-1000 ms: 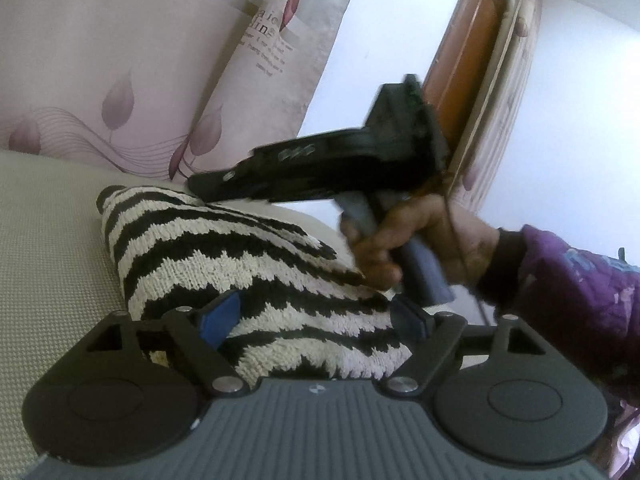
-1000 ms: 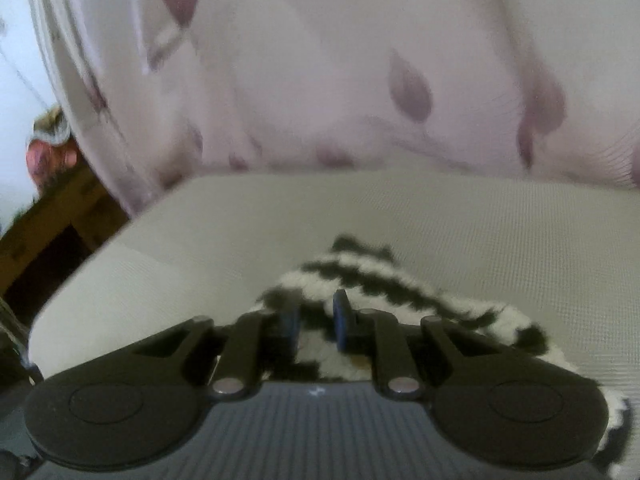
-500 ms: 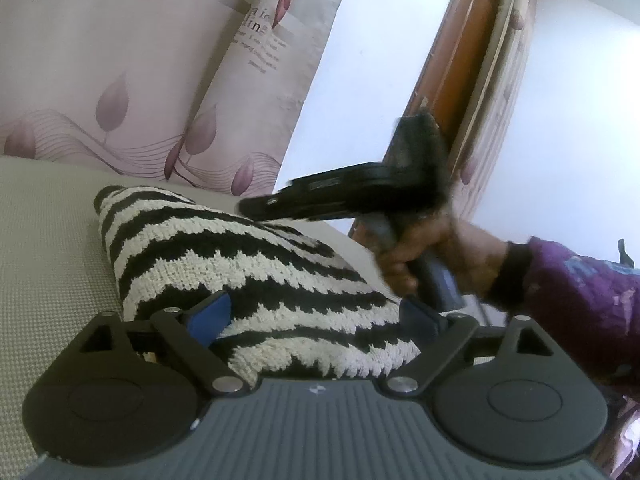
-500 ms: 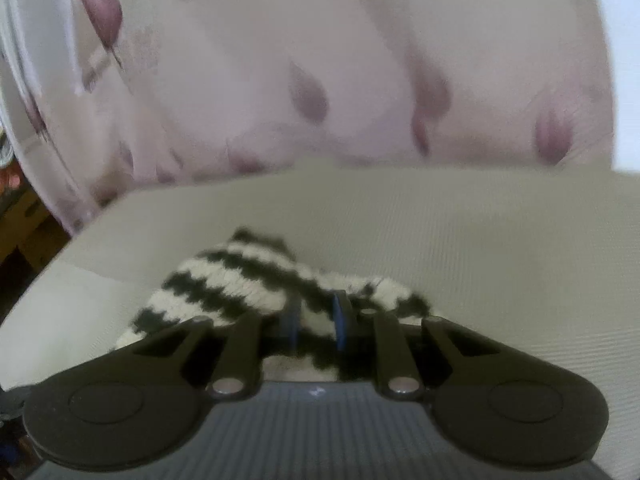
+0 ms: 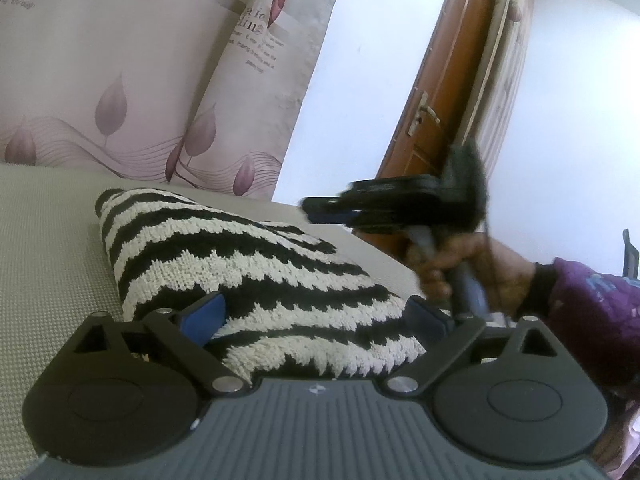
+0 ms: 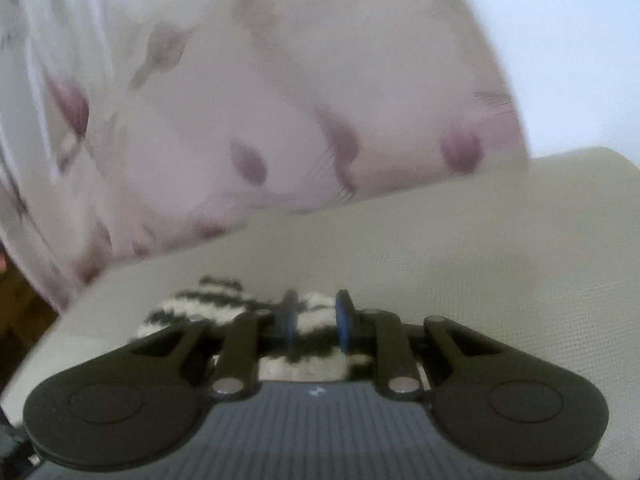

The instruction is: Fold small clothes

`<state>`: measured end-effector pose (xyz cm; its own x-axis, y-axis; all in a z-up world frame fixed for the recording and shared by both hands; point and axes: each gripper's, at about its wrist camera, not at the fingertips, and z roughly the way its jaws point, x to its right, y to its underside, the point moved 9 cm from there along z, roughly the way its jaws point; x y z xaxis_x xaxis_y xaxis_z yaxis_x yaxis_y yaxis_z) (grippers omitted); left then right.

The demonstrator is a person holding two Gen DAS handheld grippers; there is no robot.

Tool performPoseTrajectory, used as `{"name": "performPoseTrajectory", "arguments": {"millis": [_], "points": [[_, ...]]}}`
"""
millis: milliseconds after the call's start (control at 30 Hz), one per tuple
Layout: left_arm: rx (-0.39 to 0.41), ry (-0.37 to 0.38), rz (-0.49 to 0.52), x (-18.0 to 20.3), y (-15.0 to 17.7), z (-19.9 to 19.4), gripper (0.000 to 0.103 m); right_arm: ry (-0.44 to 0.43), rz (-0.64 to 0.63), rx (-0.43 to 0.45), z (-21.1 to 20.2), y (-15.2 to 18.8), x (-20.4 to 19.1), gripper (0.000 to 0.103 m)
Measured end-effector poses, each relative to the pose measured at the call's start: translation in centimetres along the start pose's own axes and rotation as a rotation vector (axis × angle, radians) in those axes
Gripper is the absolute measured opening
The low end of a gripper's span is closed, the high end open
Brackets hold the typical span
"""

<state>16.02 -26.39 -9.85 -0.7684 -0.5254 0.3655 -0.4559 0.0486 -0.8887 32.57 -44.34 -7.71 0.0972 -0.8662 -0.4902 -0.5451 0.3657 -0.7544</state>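
Between the widely parted blue pads of the left hand-held gripper lies the near end of a folded black-and-cream striped knit garment; the jaws have just been opening and neither pad presses the fabric. It stretches ahead on a pale woven surface. Ahead and to the right, a hand in a purple sleeve carries the right hand-held gripper, above the garment's far right edge.

From the right wrist view, blurred, the right hand-held gripper has pads set narrowly apart, clamped on nothing. The garment lies just ahead and left, below the fingertips. Leaf-printed curtains hang behind.
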Motion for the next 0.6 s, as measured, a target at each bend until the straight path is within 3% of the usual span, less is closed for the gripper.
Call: {"name": "performPoseTrajectory", "arguments": {"millis": [100, 133, 233, 267, 333, 367, 400, 433, 600], "points": [[-0.002, -0.004, 0.006, 0.0, 0.0, 0.1, 0.096, -0.018, 0.138, 0.009, -1.7, 0.1, 2.5, 0.031], [-0.002, -0.005, 0.008, 0.1, 0.0, 0.1, 0.097, -0.031, 0.174, -0.001, -2.0, 0.3, 3.2, 0.041], [-0.004, -0.009, 0.012, 0.1, 0.0, 0.1, 0.097, -0.031, 0.201, -0.027, -1.3, 0.9, 3.8, 0.066], [-0.005, -0.011, 0.014, 0.1, 0.0, 0.2, 0.097, -0.038, 0.204, -0.043, -0.8, 1.3, 3.7, 0.067], [-0.006, -0.014, 0.016, 0.2, 0.0, 0.2, 0.098, -0.045, 0.173, -0.084, 0.7, 2.1, 2.8, 0.064], [-0.007, -0.016, 0.018, 0.2, 0.0, 0.2, 0.098, -0.025, 0.134, -0.1, 1.0, 2.5, 2.4, 0.056], [-0.006, -0.019, 0.018, 0.2, 0.0, 0.2, 0.098, -0.011, 0.086, -0.114, 1.5, 2.9, 1.8, 0.034], [-0.006, -0.02, 0.018, 0.2, 0.0, 0.2, 0.098, -0.001, 0.045, -0.1, 1.8, 2.9, 1.3, 0.025], [-0.007, -0.021, 0.021, 0.3, 0.1, 0.0, 0.099, -0.014, -0.007, 0.031, 0.5, 1.6, 0.7, 0.021]]}}
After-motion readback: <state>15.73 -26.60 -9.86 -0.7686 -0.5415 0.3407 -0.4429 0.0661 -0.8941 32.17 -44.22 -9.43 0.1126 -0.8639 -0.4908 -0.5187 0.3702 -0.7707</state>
